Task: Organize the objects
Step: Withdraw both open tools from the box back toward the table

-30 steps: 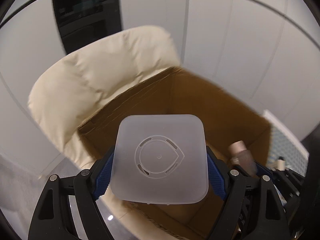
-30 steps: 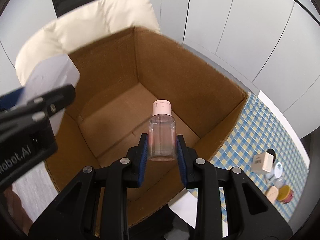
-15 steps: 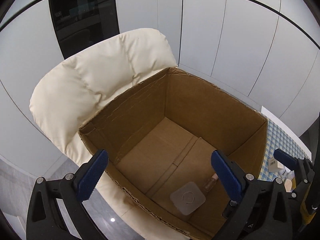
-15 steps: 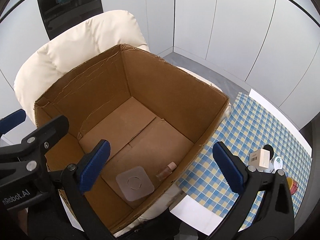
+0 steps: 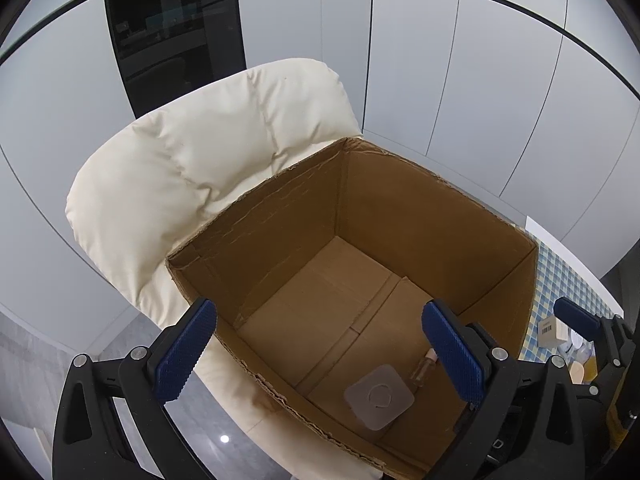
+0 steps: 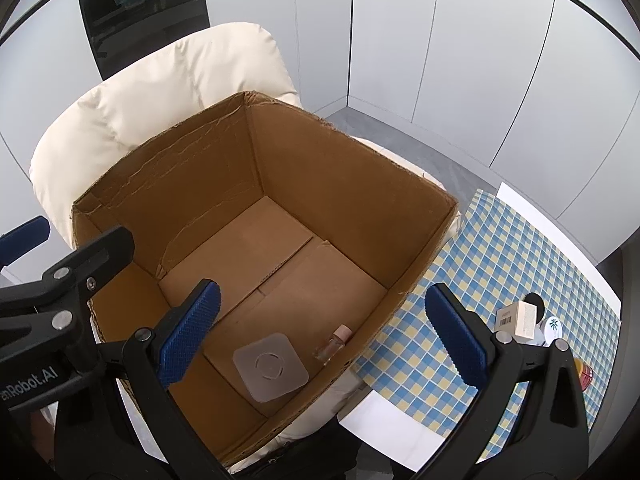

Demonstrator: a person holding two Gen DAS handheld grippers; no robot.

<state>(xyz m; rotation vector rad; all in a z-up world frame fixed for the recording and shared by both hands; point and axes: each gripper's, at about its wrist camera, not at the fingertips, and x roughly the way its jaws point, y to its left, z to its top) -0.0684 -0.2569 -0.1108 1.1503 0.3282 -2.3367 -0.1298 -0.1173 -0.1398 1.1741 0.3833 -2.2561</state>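
Both my grippers hung over the box (image 6: 352, 184), each spread wide with nothing between the pads. Left gripper (image 5: 320, 354) and right gripper (image 6: 320, 334) had just been opening; the lid (image 6: 271, 366) and the bottle (image 6: 332, 346) lay on the box floor, near corner, just beside each other. The bottle was on its side, long axis running toward the box's right wall, cap end farther in. What was left to sort sat outside the box, to its right, on the checked cloth (image 6: 500, 240): a small carton (image 6: 516, 318) and a few jars behind it, I think, too cramped at the frame edge to tell apart. From the box that cluster lay on my right gripper's side, so I judged the right the nearer for the next pick, the left needing to cross over.
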